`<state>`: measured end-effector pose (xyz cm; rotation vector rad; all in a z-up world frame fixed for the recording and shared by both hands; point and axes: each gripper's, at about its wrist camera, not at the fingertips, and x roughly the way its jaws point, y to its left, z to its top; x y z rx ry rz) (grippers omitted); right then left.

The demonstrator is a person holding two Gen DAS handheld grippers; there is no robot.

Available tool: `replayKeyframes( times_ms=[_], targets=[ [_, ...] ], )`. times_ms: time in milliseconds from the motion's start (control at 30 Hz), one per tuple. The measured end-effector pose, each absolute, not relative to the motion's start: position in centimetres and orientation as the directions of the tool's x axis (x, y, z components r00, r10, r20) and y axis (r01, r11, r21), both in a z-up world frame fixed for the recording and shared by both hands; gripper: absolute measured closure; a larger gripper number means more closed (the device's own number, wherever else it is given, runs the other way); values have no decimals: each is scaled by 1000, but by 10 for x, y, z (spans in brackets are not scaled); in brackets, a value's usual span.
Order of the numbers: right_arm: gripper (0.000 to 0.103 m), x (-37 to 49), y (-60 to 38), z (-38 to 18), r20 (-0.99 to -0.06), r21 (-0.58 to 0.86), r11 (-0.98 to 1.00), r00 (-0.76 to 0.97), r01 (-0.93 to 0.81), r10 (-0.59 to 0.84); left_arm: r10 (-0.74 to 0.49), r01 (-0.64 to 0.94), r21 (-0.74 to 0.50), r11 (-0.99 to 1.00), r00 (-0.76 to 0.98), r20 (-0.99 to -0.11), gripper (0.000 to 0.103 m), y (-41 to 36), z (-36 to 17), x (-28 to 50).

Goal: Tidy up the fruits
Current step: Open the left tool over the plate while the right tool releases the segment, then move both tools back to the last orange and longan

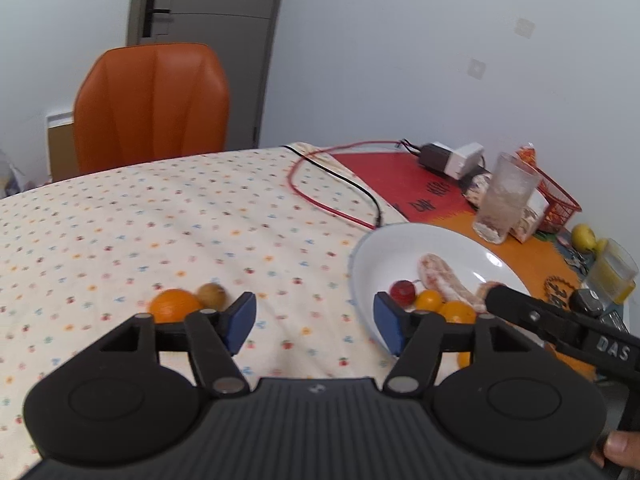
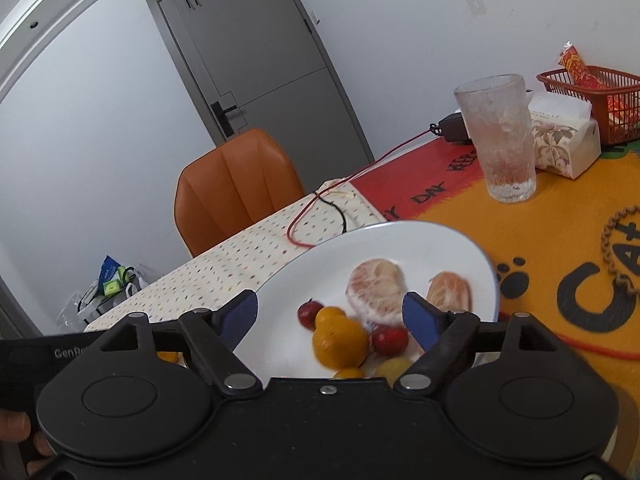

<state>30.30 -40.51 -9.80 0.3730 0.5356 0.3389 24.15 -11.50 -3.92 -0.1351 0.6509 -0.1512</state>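
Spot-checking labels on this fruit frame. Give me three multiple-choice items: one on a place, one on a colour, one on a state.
1. Where do the orange and the small brown fruit lie?
A. on the dotted tablecloth, left of the plate
B. in the plate
C. in the red basket

2. What colour is the chair?
A. blue
B. orange
C. green

3. How does the right tool stand?
A. shut on a plum
B. shut on the glass
C. open, holding nothing

Key: 1 A, as both fruits rest on the tablecloth, outside the plate rim. 2 B, as its back is plainly orange in both views. 3 C, as its blue pads stand wide apart over the plate, with the fruit seen between them still lying in the plate. The left tool is open too.
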Motion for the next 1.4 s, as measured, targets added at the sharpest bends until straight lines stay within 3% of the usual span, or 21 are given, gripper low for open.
replayKeyframes(
  times_ms=[100,333,400,1400],
  targets=[
    [15,297,-401,-96,-426,424,880,810,-215,403,-166,75,-178,981,804,-571,20,-103,-34,233],
    [0,282,-387,-90,-426,406,885,810,-227,403,-127,43,-161,986,819,-559,13,-84,-23,215],
    [0,279,-384,-88,-419,416,879,809,-233,412,-117,34,-158,987,823,-556,11,-78,-21,211],
    [0,256,-332,-69,-423,391,866,774,-313,471,-50,-47,-159,986,831,-554,11,1,-12,169]
  ],
)
